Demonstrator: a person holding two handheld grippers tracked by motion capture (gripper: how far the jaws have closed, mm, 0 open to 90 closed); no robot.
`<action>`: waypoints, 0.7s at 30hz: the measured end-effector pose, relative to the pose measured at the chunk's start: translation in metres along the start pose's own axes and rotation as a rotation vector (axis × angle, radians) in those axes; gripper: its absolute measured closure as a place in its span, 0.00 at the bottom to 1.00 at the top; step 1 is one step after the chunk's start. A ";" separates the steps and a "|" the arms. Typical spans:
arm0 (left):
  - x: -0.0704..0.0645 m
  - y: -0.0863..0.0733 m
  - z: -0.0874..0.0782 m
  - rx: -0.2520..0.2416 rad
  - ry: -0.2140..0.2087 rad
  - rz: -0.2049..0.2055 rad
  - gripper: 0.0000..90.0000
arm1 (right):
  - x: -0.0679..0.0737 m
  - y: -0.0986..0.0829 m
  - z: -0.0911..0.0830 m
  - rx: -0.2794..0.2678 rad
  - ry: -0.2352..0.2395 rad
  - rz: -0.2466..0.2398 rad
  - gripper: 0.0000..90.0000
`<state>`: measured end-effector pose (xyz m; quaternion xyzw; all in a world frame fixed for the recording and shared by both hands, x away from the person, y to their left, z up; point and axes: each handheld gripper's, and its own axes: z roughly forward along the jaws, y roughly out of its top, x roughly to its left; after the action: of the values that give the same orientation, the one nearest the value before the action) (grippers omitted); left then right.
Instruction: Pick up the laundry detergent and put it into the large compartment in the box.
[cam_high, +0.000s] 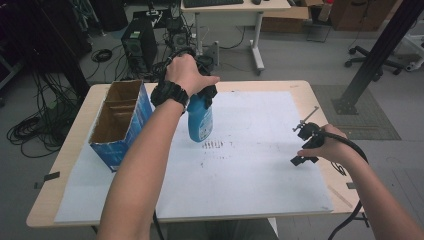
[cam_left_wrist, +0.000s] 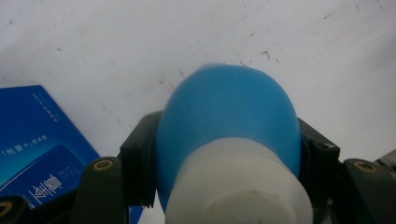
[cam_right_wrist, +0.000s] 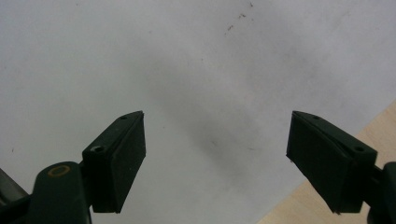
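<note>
blue bottle (cam_high: 200, 120) clamped near the shoulder by the left gripper (cam_high: 200, 92), hanging upright just above the white sheet (cam_high: 260, 150), at about 11 o'clock from table centre. white cap (cam_left_wrist: 238, 186) toward the camera in the left gripper view, both black pads (cam_left_wrist: 137, 158) pressed against the rounded blue sides. open cardboard box (cam_high: 120, 122) with blue sides sitting just beside, at 9 o'clock of the bottle, dividers visible inside. right gripper (cam_high: 305, 145) resting low at 3 o'clock near the table edge, jaws wide apart, holding nothing, bare sheet between them.

likely heading for a box compartment. main risk: slipping. grip on a curved, smooth shoulder, so a tilt or a quick swing could squeeze the bottle out downward. second risk: clipping the box rim or a divider on the way over, tipping the light box or knocking the bottle askew. lowering off-centre could wedge it on a divider instead of seating it.
</note>
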<state>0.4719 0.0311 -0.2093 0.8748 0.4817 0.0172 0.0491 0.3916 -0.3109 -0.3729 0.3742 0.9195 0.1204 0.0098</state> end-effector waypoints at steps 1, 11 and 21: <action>0.000 0.000 0.000 0.000 0.000 0.000 0.42 | 0.000 0.000 0.000 0.000 0.000 0.000 0.22; -0.001 -0.004 -0.017 -0.011 -0.003 0.027 0.42 | 0.000 0.000 -0.001 -0.007 0.001 0.002 0.22; 0.002 -0.008 -0.028 0.000 -0.002 0.033 0.42 | -0.002 -0.002 -0.002 -0.010 0.000 0.006 0.22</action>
<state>0.4642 0.0394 -0.1827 0.8825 0.4673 0.0173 0.0494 0.3911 -0.3144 -0.3714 0.3771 0.9176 0.1252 0.0112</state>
